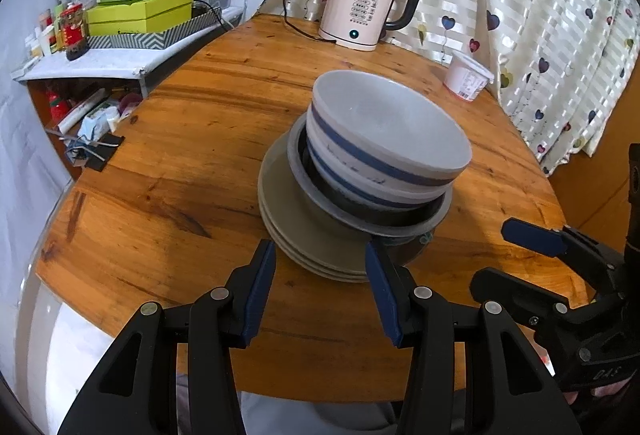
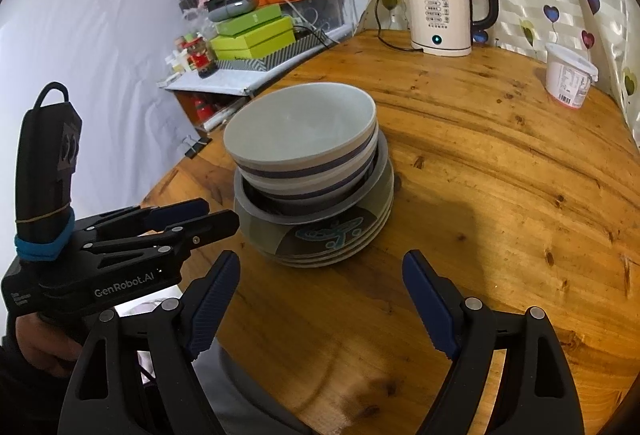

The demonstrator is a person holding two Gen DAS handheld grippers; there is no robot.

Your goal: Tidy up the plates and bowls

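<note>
A stack stands in the middle of the round wooden table [image 1: 180, 175]. Several grey-green plates [image 1: 288, 219] lie at the bottom, a dark patterned bowl [image 2: 316, 235] sits on them, and two white bowls with blue bands [image 1: 384, 139] are nested on top, slightly tilted. The stack also shows in the right wrist view [image 2: 304, 139]. My left gripper [image 1: 320, 267] is open and empty, its fingers just in front of the plates' near edge. My right gripper [image 2: 320, 275] is open and empty, a little short of the stack. Each gripper appears at the edge of the other's view.
A white electric kettle [image 1: 360, 7] with its cord stands at the table's far side. A white plastic tub [image 1: 466, 75] sits near the curtain. A cluttered shelf with green boxes [image 1: 140, 7] lies left of the table.
</note>
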